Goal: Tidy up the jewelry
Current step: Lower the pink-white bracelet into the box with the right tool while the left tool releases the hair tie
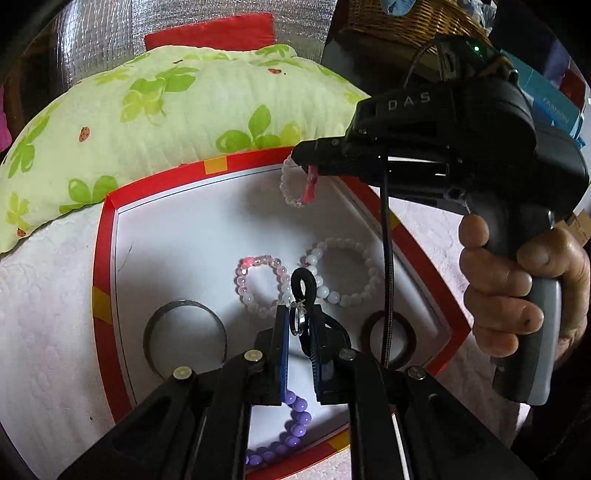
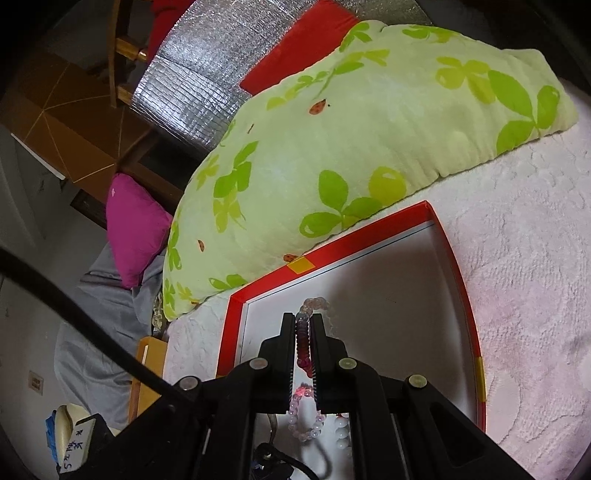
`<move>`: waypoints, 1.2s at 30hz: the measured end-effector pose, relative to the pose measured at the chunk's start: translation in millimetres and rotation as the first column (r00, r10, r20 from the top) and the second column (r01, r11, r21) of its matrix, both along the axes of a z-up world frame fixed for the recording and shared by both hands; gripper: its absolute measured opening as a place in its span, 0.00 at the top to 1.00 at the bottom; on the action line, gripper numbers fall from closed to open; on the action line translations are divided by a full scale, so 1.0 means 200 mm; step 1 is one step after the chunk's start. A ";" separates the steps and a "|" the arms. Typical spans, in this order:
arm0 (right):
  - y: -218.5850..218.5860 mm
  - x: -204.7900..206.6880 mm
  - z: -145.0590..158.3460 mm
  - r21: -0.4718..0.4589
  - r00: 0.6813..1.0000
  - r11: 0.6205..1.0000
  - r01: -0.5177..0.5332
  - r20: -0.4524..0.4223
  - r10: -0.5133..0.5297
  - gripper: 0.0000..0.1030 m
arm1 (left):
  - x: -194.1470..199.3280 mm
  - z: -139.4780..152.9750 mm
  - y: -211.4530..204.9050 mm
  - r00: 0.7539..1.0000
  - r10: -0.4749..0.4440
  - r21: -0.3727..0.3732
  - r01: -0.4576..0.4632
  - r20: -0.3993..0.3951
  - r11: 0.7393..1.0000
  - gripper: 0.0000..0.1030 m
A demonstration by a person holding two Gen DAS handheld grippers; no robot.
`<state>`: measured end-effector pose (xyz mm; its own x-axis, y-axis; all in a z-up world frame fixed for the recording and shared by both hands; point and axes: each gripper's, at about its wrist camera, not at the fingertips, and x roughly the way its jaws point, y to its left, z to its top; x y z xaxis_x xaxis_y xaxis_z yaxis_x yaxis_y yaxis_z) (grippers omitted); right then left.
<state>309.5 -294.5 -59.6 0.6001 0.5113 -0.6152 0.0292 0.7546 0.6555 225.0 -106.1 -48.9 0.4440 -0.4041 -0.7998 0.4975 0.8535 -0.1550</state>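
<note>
A red-rimmed white tray (image 1: 107,236) lies on the bed. My left gripper (image 1: 299,325) is shut on a black cord loop with a silver ring (image 1: 300,321), held above the tray. My right gripper (image 1: 303,162) is shut on a clear and pink bead bracelet (image 1: 295,184) that hangs over the tray's far part; in the right wrist view the bracelet (image 2: 314,306) is pinched between the fingers (image 2: 304,332). In the tray lie a pink bead bracelet (image 1: 258,280), a white bead bracelet (image 1: 343,269), a dark bangle (image 1: 184,332), a brown ring (image 1: 388,336) and purple beads (image 1: 291,432).
A green floral pillow (image 1: 166,122) presses against the tray's far rim. The bed cover (image 2: 517,258) is pale pink. A wicker basket (image 1: 406,18) and boxes stand at the back right. A magenta cushion (image 2: 133,229) and wooden furniture lie beyond the bed.
</note>
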 end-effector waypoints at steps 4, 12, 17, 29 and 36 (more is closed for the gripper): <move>-0.01 0.00 -0.03 0.013 1.000 1.000 0.008 -0.015 -0.007 0.92 | 0.00 -0.01 -0.01 1.000 0.008 0.017 -0.008 0.002 1.000 0.89; 0.00 0.00 -0.05 0.004 1.000 1.000 0.005 -0.021 -0.005 0.92 | -0.02 -0.01 0.00 1.000 0.016 0.031 -0.017 0.005 0.999 0.89; 0.01 0.00 -0.07 -0.006 1.000 1.000 0.008 -0.027 -0.008 0.92 | -0.02 -0.01 0.00 1.000 0.023 0.038 -0.024 0.005 0.999 0.89; 0.01 0.00 -0.10 -0.013 0.999 1.000 0.012 -0.038 -0.012 0.92 | 0.00 -0.02 0.01 0.999 0.041 0.052 -0.041 0.008 0.998 0.89; 0.00 0.01 -0.11 -0.015 0.999 1.000 0.017 -0.045 -0.018 0.92 | 0.00 -0.03 0.02 0.999 0.051 0.061 -0.051 0.012 0.997 0.89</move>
<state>310.9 -294.1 -81.7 0.5805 0.4916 -0.6492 0.0714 0.7634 0.6419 225.9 -102.7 -54.4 0.4709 -0.3308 -0.8178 0.4544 0.8855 -0.0965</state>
